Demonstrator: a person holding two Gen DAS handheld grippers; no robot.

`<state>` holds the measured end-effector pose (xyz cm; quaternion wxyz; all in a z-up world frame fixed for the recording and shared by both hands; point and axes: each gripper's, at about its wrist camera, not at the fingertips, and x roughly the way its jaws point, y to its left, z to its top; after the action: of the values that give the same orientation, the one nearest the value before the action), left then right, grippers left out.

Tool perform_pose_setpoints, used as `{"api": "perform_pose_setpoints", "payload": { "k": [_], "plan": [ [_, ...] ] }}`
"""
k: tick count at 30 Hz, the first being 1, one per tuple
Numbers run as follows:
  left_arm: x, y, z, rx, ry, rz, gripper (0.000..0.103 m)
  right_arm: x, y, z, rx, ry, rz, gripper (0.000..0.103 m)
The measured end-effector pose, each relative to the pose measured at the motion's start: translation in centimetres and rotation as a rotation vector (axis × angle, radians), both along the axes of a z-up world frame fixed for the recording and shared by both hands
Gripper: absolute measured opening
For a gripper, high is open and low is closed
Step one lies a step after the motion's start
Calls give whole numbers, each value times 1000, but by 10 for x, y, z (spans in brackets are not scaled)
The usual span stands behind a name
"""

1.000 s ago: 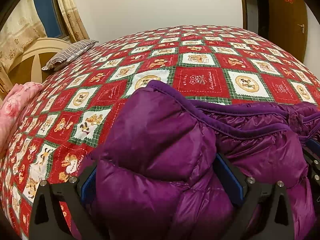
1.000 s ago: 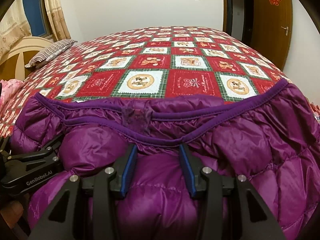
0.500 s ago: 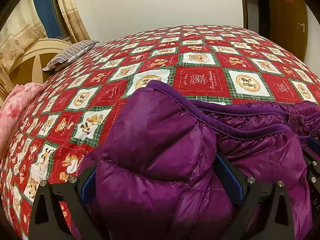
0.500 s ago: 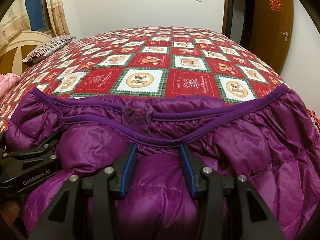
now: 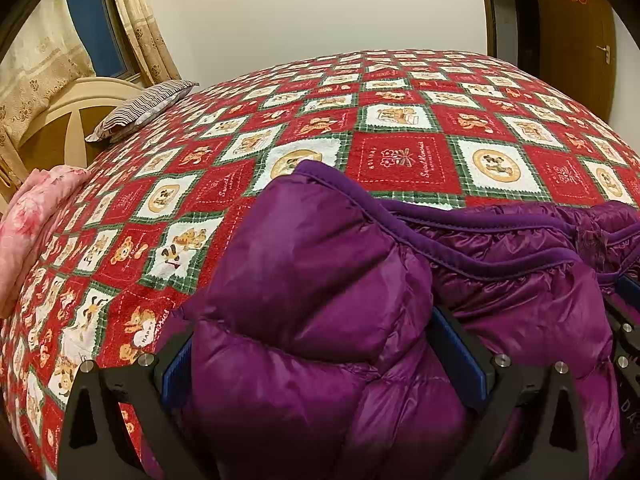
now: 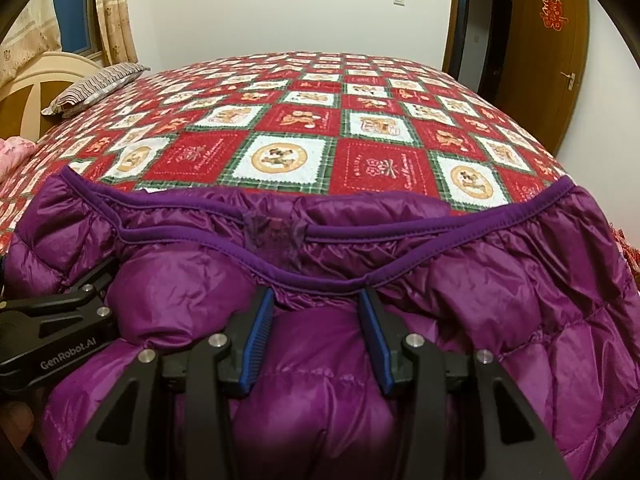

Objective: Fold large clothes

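Left gripper [image 5: 320, 356] clamped on a thick puffed bundle of the purple down jacket [image 5: 500, 292], blue pads pressed into the fabric on both sides; right gripper [image 6: 316, 340] likewise clenched on a narrower pinch of the same jacket, just below the bound collar edge [image 6: 320, 276]. Lying at the near edge of the bed, spread left to right across the red patchwork bedspread [image 6: 360, 120], collar facing the far side. Seemingly at the start of a fold: both grips set near the neckline, garment bunched rather than flat, nothing yet doubled over cleanly. Next, probably a joint lift and carry toward the far, open stretch of bedspread, keeping both grips level so the slippery shell does not slide out or twist. Striped pillow [image 5: 140, 108] far left, pink cloth [image 5: 36, 220] at the left edge, both well apart from the jacket.
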<state>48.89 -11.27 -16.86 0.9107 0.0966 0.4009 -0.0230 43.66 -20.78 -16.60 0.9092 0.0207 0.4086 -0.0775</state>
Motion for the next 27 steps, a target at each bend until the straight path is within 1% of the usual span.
{"api": "perform_pose_setpoints", "payload": {
  "k": [6,8,9,10,11,12,13,14,15,17,18,19,20,21,23,25,27],
  "plan": [
    [1,2,1,2,16,0,102,1,-1,0,1,2,1,48],
    [-5,10,12,13,30,12,102,1,-1,1,3,10,8,48],
    [-12,16,20,-1,22,21,102,1,-1,3,1,22,21,49],
    [-20,21,27,-29,16,18,102,-4,-1,8,-5,34,31,52],
    [-36,31,36,-71,8,-5,102,-10,-1,13,2,35,28,56],
    [-48,36,41,-79,-6,-17,102,-21,-1,19,26,26,25,59],
    [-61,43,43,-69,-26,-15,102,-38,2,28,52,7,29,67],
    [-70,47,43,-57,-35,-11,102,-48,3,32,53,-3,32,71],
    [-79,52,40,-50,-39,-7,102,-66,6,37,40,-27,31,71],
    [-91,64,26,-38,-31,11,102,-84,11,35,17,-31,22,71],
    [-92,66,16,-28,-9,20,102,-93,16,28,4,-23,20,71],
    [-92,67,10,-37,0,25,102,-96,20,21,-14,-16,19,71],
    [-95,75,6,-78,-17,33,102,-97,22,16,-23,-13,25,72],
    [-95,77,6,-91,-22,39,102,-100,26,8,-45,-24,26,72],
    [-93,81,7,-88,-17,48,102,-99,30,3,-79,-29,27,73],
    [-92,84,8,-87,-14,66,102,-93,29,2,-81,-10,25,75],
    [-99,98,17,-96,-32,108,102,-92,27,3,-68,-3,27,75]
  ]
}}
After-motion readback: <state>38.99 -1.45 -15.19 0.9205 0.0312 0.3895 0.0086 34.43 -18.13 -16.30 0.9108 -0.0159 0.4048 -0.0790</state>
